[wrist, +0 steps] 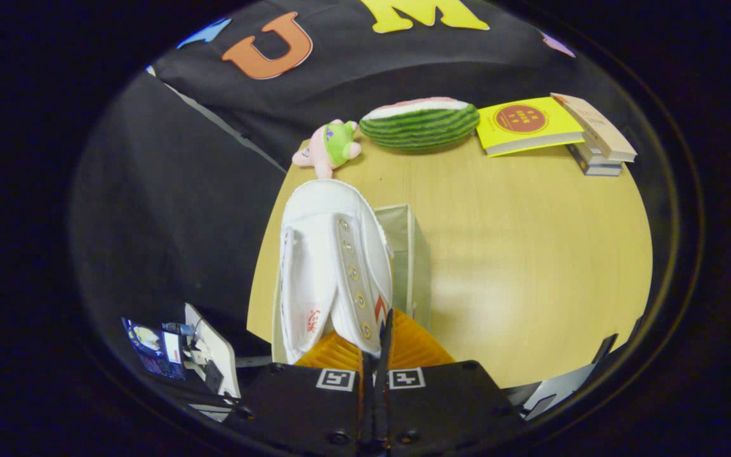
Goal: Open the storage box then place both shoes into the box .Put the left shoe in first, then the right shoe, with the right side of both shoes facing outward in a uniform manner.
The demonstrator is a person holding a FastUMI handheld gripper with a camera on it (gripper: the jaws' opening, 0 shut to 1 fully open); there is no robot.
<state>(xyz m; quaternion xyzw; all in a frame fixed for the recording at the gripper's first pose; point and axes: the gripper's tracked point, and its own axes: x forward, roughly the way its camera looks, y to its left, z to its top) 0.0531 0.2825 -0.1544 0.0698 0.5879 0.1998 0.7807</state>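
the hand-held gripper is clamped on the shoe by its collar, toe pointing away, hanging over the box for lowering in.

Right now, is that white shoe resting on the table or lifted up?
Lifted. The tongs are shut on the white shoe at its heel end; it hangs toe-forward above the storage box, not lying on the table.

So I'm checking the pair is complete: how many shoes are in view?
1. The white shoe is pinched by its side wall in the gripper, toe pointing away, over the storage box. A second shoe may be hidden behind it or inside the box.
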